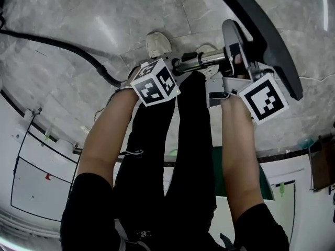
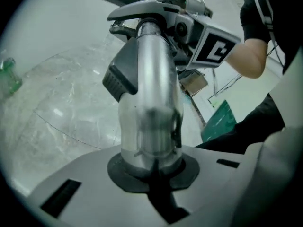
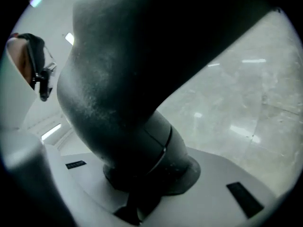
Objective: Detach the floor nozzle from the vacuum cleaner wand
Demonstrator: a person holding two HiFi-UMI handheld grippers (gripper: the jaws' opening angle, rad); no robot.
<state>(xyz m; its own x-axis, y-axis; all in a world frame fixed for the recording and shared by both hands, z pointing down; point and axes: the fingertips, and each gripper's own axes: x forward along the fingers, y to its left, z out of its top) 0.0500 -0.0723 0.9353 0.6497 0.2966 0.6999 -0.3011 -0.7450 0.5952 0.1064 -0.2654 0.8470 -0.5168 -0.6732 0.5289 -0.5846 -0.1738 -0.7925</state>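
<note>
In the head view a silver wand (image 1: 205, 59) runs level above the floor into the dark grey floor nozzle (image 1: 260, 31). My left gripper (image 2: 152, 170) is shut on the shiny wand tube (image 2: 150, 98), just short of a black catch (image 2: 119, 74). Its marker cube (image 1: 155, 82) hides the jaws from above. My right gripper (image 3: 141, 179) is shut on the nozzle's dark rounded neck (image 3: 120, 98), under its own marker cube (image 1: 263, 99). The two grippers sit close together along the wand, and the right one (image 2: 182, 30) shows beyond the tube in the left gripper view.
A black hose (image 1: 62, 47) curves across the grey marble floor (image 1: 104, 20) at the left. The person's pale shoes (image 1: 157, 43) stand right below the wand. White panels (image 1: 36, 171) and a green sheet (image 2: 221, 119) lie nearby, and a brown box (image 1: 321, 162) sits at the right.
</note>
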